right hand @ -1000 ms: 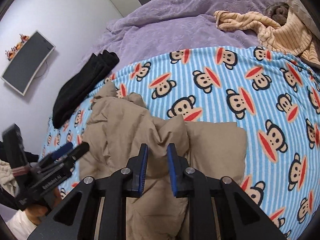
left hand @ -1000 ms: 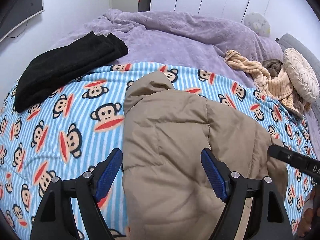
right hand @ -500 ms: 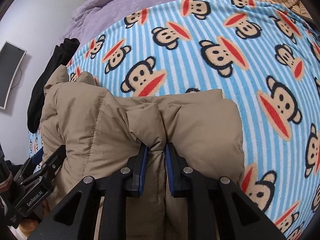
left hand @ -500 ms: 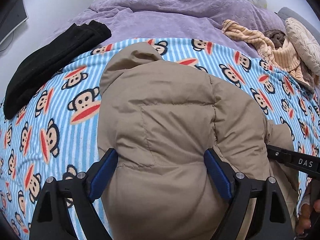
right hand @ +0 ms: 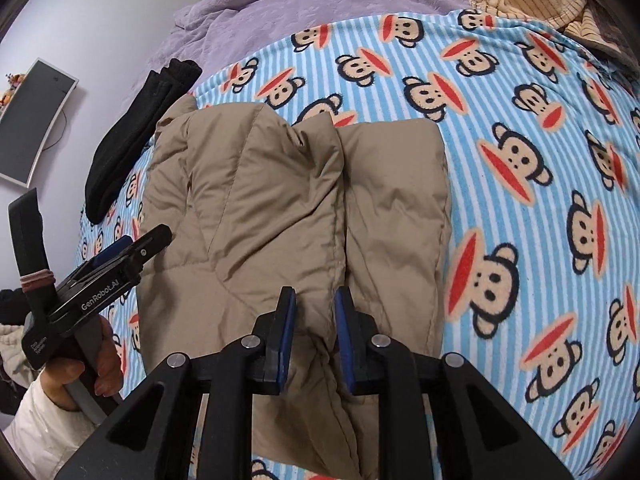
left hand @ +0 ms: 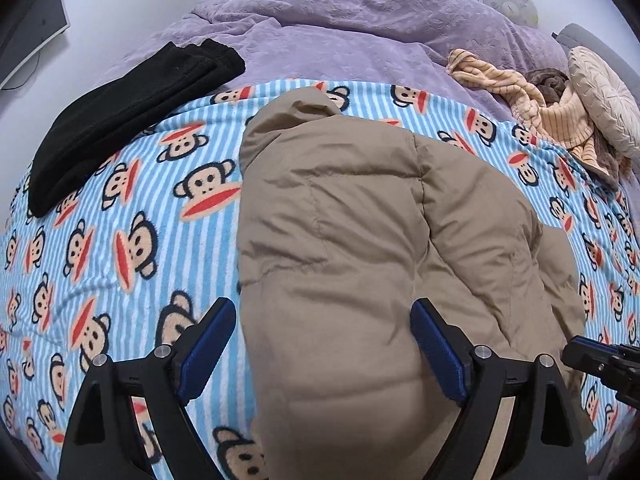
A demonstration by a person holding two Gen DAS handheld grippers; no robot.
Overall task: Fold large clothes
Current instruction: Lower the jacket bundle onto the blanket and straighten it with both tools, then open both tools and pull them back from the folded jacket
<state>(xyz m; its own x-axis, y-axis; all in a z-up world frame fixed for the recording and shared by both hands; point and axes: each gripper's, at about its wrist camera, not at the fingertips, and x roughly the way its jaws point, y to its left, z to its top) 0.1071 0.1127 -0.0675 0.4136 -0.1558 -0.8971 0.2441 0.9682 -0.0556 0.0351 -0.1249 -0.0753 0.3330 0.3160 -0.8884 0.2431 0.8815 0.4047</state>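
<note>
Careful now, the puffy tan jacket [left hand: 360, 248] lies folded on the monkey-print blanket [left hand: 120, 248], right gripper [right hand: 315, 336] nipping a ridge, left gripper [left hand: 324, 344] spread wide astride it, so release may spring it open.

Bare monkey-print striped blue blanket [left hand: 120, 216] lies open left and right of the bulky tan padded jacket [left hand: 340, 220], bounded by a folded black garment [left hand: 132, 108] and crumpled cream striped knitwear [left hand: 552, 112].
</note>
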